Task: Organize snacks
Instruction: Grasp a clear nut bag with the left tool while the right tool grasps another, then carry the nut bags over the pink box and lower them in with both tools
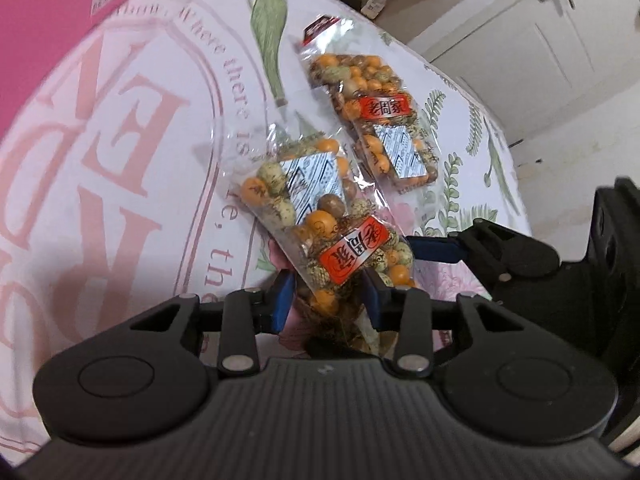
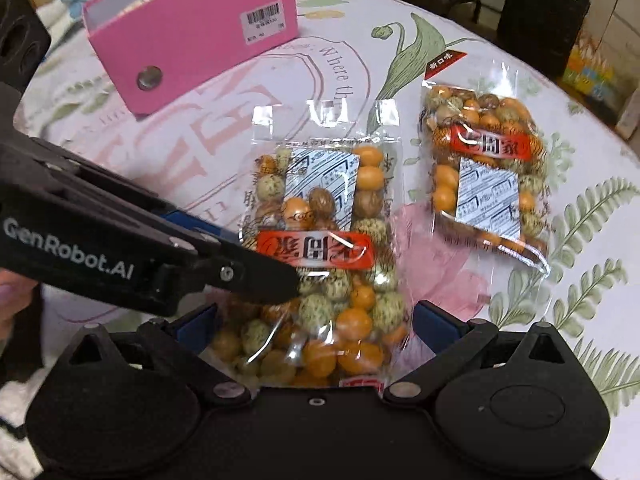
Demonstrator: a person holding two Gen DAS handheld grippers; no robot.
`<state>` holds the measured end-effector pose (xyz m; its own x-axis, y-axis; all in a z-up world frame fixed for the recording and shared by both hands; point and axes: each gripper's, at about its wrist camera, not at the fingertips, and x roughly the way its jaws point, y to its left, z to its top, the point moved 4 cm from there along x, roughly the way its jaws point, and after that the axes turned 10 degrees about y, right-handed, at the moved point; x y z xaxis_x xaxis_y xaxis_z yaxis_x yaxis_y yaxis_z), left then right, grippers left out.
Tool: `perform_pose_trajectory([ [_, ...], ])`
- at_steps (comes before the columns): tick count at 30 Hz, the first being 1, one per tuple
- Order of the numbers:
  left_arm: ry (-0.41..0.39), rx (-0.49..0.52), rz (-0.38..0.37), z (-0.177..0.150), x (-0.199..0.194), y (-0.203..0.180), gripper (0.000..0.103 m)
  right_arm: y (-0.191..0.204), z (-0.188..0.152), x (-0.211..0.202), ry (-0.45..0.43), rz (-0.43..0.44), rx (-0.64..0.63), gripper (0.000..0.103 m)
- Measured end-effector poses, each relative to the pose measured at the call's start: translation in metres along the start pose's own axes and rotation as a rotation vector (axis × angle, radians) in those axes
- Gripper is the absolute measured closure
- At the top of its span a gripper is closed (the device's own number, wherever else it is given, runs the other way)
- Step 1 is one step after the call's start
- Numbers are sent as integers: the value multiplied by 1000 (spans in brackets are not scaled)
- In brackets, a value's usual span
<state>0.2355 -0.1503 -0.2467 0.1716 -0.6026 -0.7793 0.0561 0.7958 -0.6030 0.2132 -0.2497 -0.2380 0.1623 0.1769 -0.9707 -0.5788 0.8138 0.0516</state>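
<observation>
Two clear bags of coated peanuts are recorded on a round table (image 2: 580, 184) covered by a floral printed cloth. The near bag (image 2: 320, 240) is seen at the near centre of the right wrist view, its red label facing up and a white sachet visible inside. The far bag (image 2: 486, 172) is laid flat on the cloth to the right of it and farther away, apart from the near bag.

The left gripper (image 1: 326, 300) is clamped on the lower end of the near bag, with the blue pads pressed against both sides of the plastic. In the right wrist view, this gripper is seen entering from the left and meeting the bag just below its label.

The right gripper (image 2: 316, 326) is held apart, its blue fingers (image 2: 434, 326) placed on either side of the same bag's near end. Contact between these fingers and the bag cannot be confirmed.

A pink box (image 2: 192, 36) with a barcode sticker is noted at the far left, open at the top and well apart from both bags.
</observation>
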Motion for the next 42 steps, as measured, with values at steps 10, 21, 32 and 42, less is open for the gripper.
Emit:
perform_pose_trajectory([
  [10, 68, 24, 4, -1, -9, -1, 66, 24, 13, -7, 42, -57, 120, 10],
  [21, 135, 105, 105, -11, -57, -2, 66, 64, 12, -31, -22, 7, 191, 10],
  [32, 83, 201, 100, -30, -131, -2, 65, 111, 18, -77, -166, 9, 186, 10],
  [42, -93, 208, 104, -17, -237, 21, 64, 173, 90, -127, -258, -63, 76, 10],
])
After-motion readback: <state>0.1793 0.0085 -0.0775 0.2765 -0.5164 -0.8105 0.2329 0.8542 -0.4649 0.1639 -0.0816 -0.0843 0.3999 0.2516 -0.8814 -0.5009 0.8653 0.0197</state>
